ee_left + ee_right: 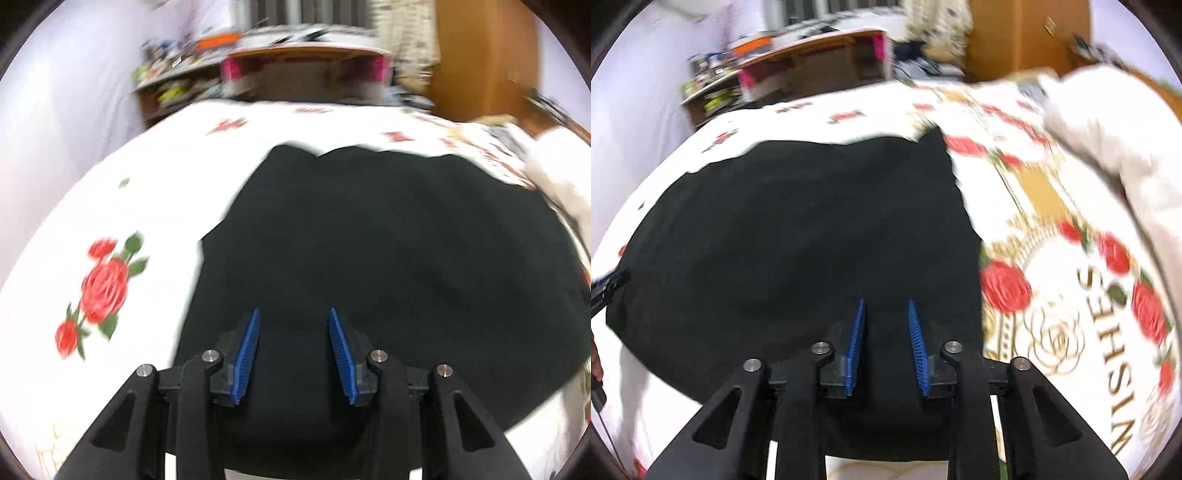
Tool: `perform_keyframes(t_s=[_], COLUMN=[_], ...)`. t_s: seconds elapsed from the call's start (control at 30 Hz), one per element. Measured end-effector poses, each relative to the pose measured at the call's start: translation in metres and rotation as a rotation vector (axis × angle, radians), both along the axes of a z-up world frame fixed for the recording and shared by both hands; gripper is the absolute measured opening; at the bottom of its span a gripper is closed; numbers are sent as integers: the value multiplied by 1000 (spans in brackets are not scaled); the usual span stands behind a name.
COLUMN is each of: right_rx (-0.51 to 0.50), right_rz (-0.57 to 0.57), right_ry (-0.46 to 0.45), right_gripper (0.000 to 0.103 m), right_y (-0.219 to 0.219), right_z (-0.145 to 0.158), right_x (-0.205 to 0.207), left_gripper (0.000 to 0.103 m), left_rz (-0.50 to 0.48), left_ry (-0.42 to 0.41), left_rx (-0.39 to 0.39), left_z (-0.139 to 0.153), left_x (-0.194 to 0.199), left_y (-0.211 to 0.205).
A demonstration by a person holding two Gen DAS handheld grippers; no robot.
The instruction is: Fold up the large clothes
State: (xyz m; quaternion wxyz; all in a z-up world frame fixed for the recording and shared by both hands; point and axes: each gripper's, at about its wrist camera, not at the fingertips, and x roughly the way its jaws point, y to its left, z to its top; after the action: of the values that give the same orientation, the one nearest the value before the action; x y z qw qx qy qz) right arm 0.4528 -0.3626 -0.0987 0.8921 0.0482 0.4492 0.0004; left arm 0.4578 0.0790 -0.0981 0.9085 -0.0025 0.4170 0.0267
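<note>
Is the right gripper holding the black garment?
No, the right gripper stands open above the black garment, with nothing pinched between its blue pads.

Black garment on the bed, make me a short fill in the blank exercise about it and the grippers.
The garment spread on the bed is ____.
The bedsheet is printed with red ____.
The left gripper has ____ finger pads.
Nothing sits between the right gripper jaws; they are ____.

Missing words: black; roses; blue; open

The bedsheet (1052, 206) bears the gold word "WISHES".
</note>
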Motion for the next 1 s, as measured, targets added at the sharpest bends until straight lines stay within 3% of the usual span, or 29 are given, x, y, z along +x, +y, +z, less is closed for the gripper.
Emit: perform_keyframes(t_s=[0.17,0.27,0.43,0.6,0.7,0.8,1.0], right_rx=[-15,6,0,62,65,53,60], right_rz=[-26,-37,-45,-27,6,15,5], right_ry=[33,44,80,16,12,60,58], right_gripper=[31,31,32,32,32,32,45], right_y=[-5,-9,-8,-6,3,7,-3], right_z=[-21,-21,-5,22,21,3,2], right_x=[3,9,3,-22,-34,-34,-30], left_gripper=[42,42,42,42,42,42,45], left_rz=[-1,10,1,-4,-16,-5,-5], left_ry=[-6,4,42,-4,-5,53,45], left_rx=[44,1,38,53,60,59,60], left_z=[-12,-15,0,23,21,3,2], left_x=[0,-1,-5,-33,-43,-39,-40], left_y=[3,7,5,4,3,6,8])
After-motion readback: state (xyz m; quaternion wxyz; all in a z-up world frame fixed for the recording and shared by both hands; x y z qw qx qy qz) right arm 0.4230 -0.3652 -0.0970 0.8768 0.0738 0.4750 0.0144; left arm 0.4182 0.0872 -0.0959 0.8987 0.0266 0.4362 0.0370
